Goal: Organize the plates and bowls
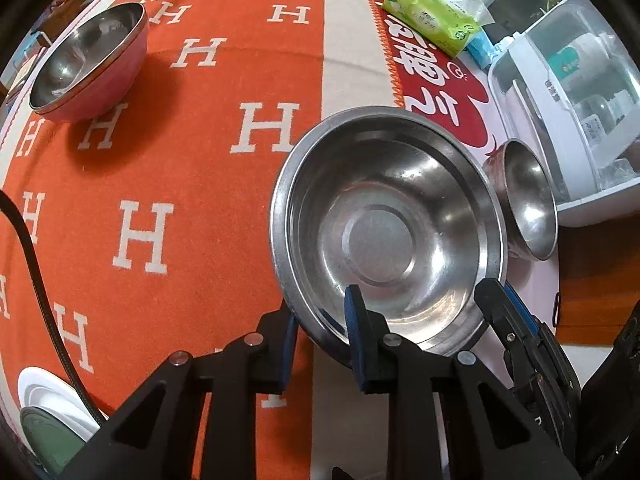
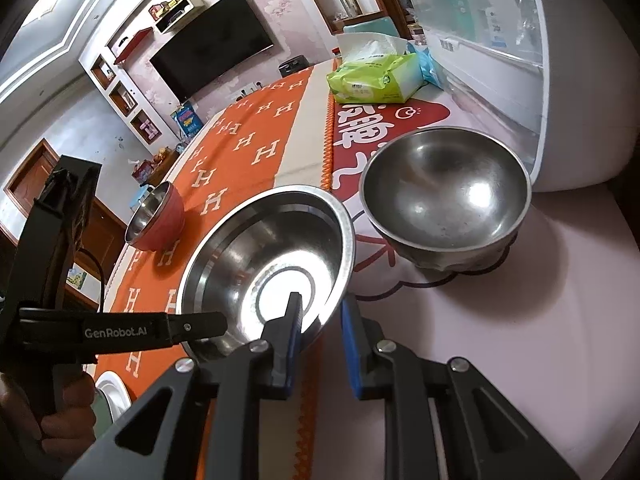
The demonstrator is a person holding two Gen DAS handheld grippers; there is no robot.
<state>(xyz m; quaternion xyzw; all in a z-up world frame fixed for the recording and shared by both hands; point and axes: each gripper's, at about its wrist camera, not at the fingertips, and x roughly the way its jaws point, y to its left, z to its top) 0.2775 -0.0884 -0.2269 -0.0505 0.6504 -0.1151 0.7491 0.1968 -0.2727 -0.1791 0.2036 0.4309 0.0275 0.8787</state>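
Observation:
A wide shallow steel bowl (image 1: 384, 232) sits at the edge of the orange H-patterned cloth (image 1: 160, 168). My left gripper (image 1: 322, 324) is shut on its near rim, one finger inside the bowl and one outside. In the right wrist view the same steel bowl (image 2: 272, 256) has my right gripper (image 2: 322, 312) shut on another part of its near rim. The right gripper (image 1: 502, 300) also shows in the left wrist view, at the bowl's lower right rim. The left gripper (image 2: 216, 324) reaches the bowl's left rim, held by a hand (image 2: 68, 420).
A pink bowl with a steel inside (image 1: 88, 64) stands far left on the cloth. A small deep steel bowl (image 2: 444, 192) stands right of the held bowl, beside a white appliance (image 1: 560, 100). A green tissue pack (image 1: 432, 16) lies behind. A white plate (image 1: 52, 404) lies at the near left.

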